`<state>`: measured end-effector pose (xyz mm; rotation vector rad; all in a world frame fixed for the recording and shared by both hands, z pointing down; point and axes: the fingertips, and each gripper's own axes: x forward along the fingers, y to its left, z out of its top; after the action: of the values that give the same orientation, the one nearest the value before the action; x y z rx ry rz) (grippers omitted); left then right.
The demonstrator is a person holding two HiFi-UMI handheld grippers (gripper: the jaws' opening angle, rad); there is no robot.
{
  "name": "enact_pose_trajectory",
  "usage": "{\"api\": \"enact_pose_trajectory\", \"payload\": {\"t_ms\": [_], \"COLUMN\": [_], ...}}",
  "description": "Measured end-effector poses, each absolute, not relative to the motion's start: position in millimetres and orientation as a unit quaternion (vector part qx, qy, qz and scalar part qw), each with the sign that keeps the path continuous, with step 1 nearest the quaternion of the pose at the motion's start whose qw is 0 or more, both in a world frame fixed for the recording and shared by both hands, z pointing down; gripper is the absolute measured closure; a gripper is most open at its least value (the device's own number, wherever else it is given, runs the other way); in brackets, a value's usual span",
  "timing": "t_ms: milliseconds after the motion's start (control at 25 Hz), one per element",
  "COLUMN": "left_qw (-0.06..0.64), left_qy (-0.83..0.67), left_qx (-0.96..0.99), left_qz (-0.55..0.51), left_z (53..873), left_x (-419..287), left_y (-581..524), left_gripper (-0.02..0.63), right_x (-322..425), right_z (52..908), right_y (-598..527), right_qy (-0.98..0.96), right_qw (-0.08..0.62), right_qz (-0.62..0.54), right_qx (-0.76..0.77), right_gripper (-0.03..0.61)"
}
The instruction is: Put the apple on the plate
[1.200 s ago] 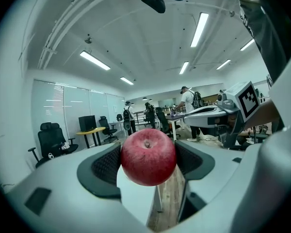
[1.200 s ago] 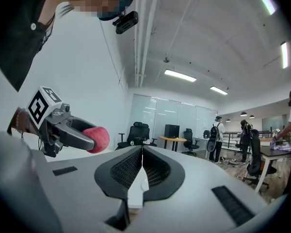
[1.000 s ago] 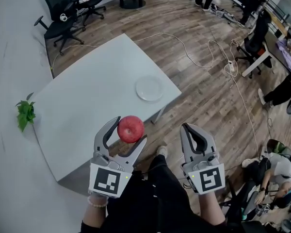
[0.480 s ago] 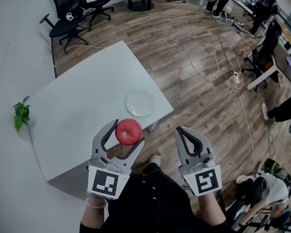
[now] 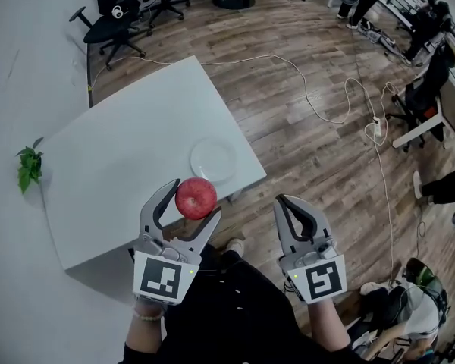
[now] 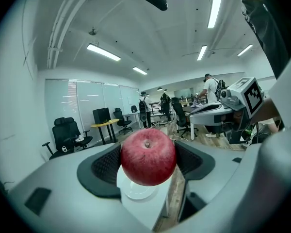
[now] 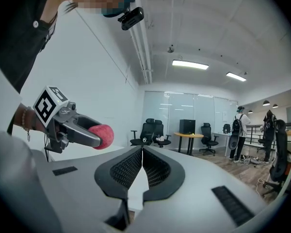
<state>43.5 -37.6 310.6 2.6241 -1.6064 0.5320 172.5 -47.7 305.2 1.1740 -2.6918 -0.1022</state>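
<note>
Wooden planks cover the floor, and a long pale cable is laid across them. On this floor a white table is placed, with one corner turned toward the person. Black office chairs are seen behind the table, near the wall.

The left gripper is held up in the air above the near edge of the table. Its jaws are closed around the apple, which is pressed between the two dark ribbed pads. The right gripper is held beside it, over the floor and apart from the table. Its jaws are brought fully together, and nothing is held between them.

A round white plate is set on the table close to the near corner. The apple is lifted just in front of it and is not touching it.

The apple is round and deep red, with fine pale speckles on the skin. In the left gripper view, the stem hollow is turned toward the camera, and a short brown stem is seen in it.

A small green plant is seen at the far left side of the table.
</note>
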Motion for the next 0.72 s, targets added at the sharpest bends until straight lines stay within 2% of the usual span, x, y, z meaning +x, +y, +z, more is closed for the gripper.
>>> {"api": "enact_pose_trajectory", "payload": {"t_ms": [720], "left_qw": [-0.016], "left_qy": [-0.466], "left_qx": [0.866], "left_qz": [0.178], "left_z": [299], "left_x": [40], "left_y": [-85], "left_gripper": [0.255], "right_x": [158], "right_z": [293], "right_y": [-86], "right_qy": [-0.895], "right_qw": [0.071], "right_qz": [-0.019], "right_qx": [0.441], "right_gripper": [0.537]}}
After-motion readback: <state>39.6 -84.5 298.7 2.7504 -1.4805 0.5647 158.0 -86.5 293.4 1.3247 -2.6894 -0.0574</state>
